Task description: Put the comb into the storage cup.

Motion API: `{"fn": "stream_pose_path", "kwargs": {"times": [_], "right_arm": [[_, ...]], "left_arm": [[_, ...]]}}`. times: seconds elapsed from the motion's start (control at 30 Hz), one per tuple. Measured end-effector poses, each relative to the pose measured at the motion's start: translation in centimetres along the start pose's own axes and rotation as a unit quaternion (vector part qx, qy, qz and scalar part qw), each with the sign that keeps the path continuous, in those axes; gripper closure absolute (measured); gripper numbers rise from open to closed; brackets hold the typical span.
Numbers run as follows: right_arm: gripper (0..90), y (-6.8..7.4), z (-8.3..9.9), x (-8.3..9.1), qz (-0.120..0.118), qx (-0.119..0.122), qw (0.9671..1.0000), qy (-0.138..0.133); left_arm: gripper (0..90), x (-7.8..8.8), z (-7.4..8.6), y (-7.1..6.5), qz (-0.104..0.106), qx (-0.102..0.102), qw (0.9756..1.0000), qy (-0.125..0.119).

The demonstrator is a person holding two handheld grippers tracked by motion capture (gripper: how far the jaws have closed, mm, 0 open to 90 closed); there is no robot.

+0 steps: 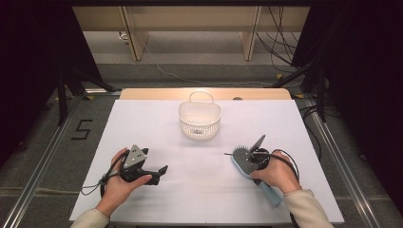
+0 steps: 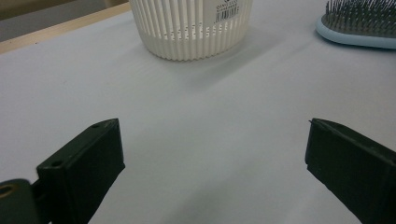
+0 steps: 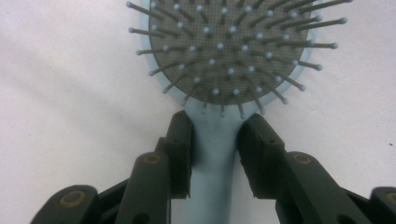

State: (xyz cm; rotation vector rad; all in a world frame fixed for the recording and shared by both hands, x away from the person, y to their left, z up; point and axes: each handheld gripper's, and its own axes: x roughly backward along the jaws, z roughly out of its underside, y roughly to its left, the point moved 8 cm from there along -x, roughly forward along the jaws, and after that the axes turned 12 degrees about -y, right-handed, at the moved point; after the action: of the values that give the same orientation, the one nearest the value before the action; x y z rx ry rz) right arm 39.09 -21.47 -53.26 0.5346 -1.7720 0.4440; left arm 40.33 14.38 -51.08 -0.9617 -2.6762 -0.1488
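Observation:
A light-blue hairbrush (image 1: 241, 160) with grey bristles lies bristles-up on the white table at the right. My right gripper (image 1: 253, 163) sits over its handle. In the right gripper view my right gripper (image 3: 215, 126) is shut on the neck of the hairbrush (image 3: 229, 51), one pad pressing each side just below the head. A white slatted basket (image 1: 200, 118) with a loop handle stands at the table's middle back. My left gripper (image 1: 159, 174) rests at the front left, pointing right. In the left gripper view my left gripper (image 2: 212, 140) is open with bare table between its jaws, facing the basket (image 2: 191, 28) and the brush head (image 2: 359, 23).
The white table top (image 1: 190, 194) ends in a wooden strip (image 1: 157, 93) at the back. A small dark object lies inside the basket. Stands and cables flank the table on the floor at both sides.

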Motion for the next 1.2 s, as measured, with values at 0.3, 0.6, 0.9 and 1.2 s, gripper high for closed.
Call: {"fn": "stream_pose_path", "kwargs": {"times": [0.3,0.6,0.9,1.2], "right_arm": [[67.8,-0.01,0.03,0.01,0.0,-0.001,1.0,0.001],[69.0,0.01,0.01,-0.03,0.001,-0.008,1.0,0.001],[69.9,0.01,-0.01,0.0,0.0,-0.014,0.9999,0.002],[70.4,0.05,0.06,0.06,0.002,-0.015,0.9999,-0.002]], "left_arm": [[3.8,0.0,0.0,-0.01,0.001,0.0,1.0,0.0],[3.9,-0.01,-0.01,0.02,0.0,-0.001,1.0,0.0],[3.9,-0.01,0.0,0.02,0.0,0.0,1.0,0.0],[4.0,-0.02,0.03,0.02,0.001,0.001,1.0,0.0]]}}
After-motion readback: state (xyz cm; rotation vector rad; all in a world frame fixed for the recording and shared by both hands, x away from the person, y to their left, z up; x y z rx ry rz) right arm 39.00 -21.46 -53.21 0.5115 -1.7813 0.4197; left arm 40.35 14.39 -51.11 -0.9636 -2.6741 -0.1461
